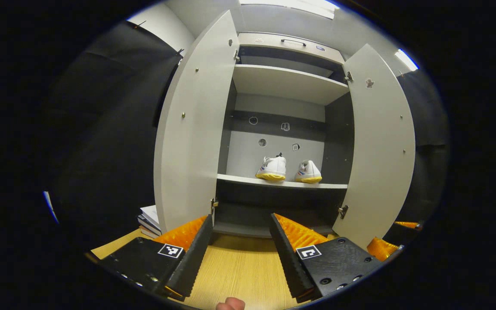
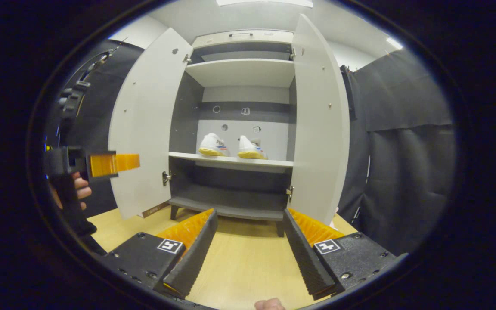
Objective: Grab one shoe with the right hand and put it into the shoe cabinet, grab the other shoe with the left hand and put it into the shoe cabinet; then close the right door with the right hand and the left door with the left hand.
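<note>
Two white shoes with yellow soles, side by side on the middle shelf [image 1: 282, 184] of the shoe cabinet [image 1: 289, 82], toes toward the back wall, heels toward the opening. In the left gripper view, left shoe [image 1: 272, 168] and right shoe [image 1: 308, 172] straight ahead of the left gripper [image 1: 240, 258], well beyond its fingertips and higher up. In the right gripper view, the same pair, left shoe [image 2: 213, 145] and right shoe [image 2: 251, 148], ahead of the right gripper [image 2: 250, 254] and slightly to its left, likewise far off.

Both cabinet doors swung wide open: left door [image 1: 192, 129] standing just ahead-left of the left gripper, right door [image 1: 381, 146] ahead-right of it. In the right gripper view, right door [image 2: 321, 120] just ahead-right of the right gripper, left door [image 2: 144, 125] farther ahead-left.

Left gripper held with fingers spread apart, nothing between them, above the wooden tabletop [image 1: 239, 267]. Right gripper likewise spread wide and empty over the same wood. In the right gripper view, left gripper [image 2: 114, 164] seen off to the far left, gripped by a hand [image 2: 80, 189], near the left door's outer edge.

A stack of books [image 1: 151, 219] low beside the left door, ahead-left of the left gripper.
</note>
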The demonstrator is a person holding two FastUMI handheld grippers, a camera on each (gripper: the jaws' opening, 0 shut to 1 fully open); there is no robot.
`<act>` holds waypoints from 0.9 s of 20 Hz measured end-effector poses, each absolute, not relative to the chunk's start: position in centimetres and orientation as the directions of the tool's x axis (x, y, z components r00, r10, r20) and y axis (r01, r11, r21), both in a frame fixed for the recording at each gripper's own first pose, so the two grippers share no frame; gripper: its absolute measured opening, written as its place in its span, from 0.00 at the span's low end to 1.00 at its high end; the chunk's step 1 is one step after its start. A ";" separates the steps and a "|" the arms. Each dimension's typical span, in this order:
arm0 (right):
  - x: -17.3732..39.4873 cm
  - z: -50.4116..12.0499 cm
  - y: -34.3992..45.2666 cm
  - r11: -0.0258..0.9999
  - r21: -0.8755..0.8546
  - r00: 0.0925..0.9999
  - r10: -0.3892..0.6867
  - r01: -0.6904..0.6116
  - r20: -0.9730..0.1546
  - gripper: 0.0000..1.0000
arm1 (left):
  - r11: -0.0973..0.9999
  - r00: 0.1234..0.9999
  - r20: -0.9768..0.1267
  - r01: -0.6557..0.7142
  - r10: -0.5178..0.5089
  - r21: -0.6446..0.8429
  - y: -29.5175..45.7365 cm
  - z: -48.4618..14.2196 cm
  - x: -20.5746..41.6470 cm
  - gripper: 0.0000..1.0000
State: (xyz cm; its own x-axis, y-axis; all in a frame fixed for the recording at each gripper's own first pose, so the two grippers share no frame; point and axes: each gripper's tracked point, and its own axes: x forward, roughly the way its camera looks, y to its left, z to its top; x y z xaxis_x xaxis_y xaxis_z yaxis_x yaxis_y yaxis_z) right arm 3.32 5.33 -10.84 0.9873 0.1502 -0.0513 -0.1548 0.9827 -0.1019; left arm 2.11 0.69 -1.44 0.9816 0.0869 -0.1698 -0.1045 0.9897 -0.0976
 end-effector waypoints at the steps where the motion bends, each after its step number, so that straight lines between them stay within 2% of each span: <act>1: 3.3 -10.9 5.3 0.983 -0.094 0.987 0.150 -0.155 -0.056 0.96 | 0.992 0.981 -0.177 -0.099 0.083 -0.082 0.5 -2.4 1.4 0.81; 6: 3.3 -10.5 4.7 0.987 -0.084 0.989 0.129 -0.135 -0.066 0.96 | 0.997 0.972 -0.223 -0.071 0.078 0.041 -0.7 -5.6 -1.0 0.81; 12: 1.7 -4.4 0.3 0.996 -0.046 0.997 0.079 -0.080 -0.004 0.96 | 1.000 0.983 -0.182 -0.017 0.019 0.016 -2.6 -4.6 -0.8 0.81; 14: 1.4 -1.3 -3.6 0.998 -0.057 1.000 0.017 -0.016 0.024 0.99 | 1.000 0.983 -0.181 -0.004 0.004 0.004 -3.0 -4.6 -0.7 0.81; 18: 1.8 6.7 -11.4 0.990 -0.026 0.983 -0.132 0.136 0.129 1.00 | 1.000 0.983 -0.186 0.006 -0.007 -0.007 -3.3 -4.6 -0.4 0.81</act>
State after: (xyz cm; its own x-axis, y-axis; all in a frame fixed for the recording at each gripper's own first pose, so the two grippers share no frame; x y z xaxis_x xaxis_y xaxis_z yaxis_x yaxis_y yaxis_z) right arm 1.77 -11.41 6.75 0.9829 -0.1316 0.1289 0.1360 0.9904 -0.0260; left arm -0.45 -3.29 -4.64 0.9826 -0.0068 -0.1858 0.0056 1.0000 -0.0071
